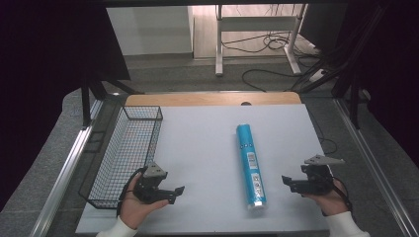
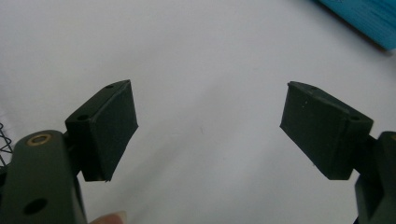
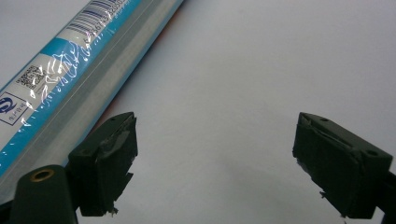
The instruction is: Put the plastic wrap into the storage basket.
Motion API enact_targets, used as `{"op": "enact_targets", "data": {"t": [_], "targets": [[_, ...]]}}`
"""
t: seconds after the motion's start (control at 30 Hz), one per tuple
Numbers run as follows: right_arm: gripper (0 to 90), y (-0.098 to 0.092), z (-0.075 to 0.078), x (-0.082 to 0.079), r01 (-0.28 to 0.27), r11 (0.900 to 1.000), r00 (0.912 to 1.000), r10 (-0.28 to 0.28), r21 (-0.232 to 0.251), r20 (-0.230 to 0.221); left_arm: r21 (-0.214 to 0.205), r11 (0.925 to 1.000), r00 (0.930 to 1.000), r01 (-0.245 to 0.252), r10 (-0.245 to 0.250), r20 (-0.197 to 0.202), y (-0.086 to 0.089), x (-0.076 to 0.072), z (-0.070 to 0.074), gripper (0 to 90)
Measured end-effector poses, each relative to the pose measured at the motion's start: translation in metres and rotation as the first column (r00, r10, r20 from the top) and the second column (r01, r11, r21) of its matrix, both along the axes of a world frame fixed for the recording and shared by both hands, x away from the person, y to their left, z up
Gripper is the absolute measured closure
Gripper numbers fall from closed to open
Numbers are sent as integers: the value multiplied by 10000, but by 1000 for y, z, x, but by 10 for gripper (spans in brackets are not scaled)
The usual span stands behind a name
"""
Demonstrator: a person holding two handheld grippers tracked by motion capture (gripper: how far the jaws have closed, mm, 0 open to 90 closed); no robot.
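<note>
Pale grey covers most of the worktop (image 1: 197,148), with a strip of bare wood along its far edge and dark floor, loose cables and the legs of a white stand beyond it. A black wire basket (image 1: 126,153) stands on the left side of the worktop, its long side running away from the person.

A long blue tube (image 1: 251,165) lies flat to the right of the middle, lengthwise away from the person, with white labels and a barcode along it and a shiny wrap that catches the light in the right gripper view (image 3: 70,79).

The left tongs (image 1: 179,191) sit in the person's left hand (image 1: 136,205) near the front edge, just beside the near end of the basket and well apart from the tube. They point toward the middle of the worktop. In the left gripper view the left tongs (image 2: 208,130) stand wide with bare worktop between the pads – nothing is held – and a corner of the tube shows at the upper right (image 2: 369,18).

The right tongs (image 1: 286,181) are held in the right hand (image 1: 333,200) at the right, pointing left toward the near end of the tube and close to it, though not touching. In the right gripper view they (image 3: 215,154) are wide apart as well – empty – with the tube running just past the outside of one pad.
</note>
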State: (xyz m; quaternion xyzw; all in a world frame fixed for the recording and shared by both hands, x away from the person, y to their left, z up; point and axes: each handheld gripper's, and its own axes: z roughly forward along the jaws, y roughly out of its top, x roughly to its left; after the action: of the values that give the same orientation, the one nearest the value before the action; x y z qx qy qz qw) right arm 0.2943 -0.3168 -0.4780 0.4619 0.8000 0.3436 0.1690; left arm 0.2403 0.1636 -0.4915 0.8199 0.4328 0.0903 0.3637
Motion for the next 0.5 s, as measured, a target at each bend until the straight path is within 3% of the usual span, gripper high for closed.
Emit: {"op": "enact_targets", "data": {"t": [0.17,0.5], "targets": [[139,-1,0,-3,332,9994,9989,-331,-24,317,99,9999,10000,20,-20,9,-2,0,-1,181],[163,-2,1,-2,378,9993,9993,-378,-29,-23,112,9999,10000,4,-4,19,-1,0,-1,181]]}}
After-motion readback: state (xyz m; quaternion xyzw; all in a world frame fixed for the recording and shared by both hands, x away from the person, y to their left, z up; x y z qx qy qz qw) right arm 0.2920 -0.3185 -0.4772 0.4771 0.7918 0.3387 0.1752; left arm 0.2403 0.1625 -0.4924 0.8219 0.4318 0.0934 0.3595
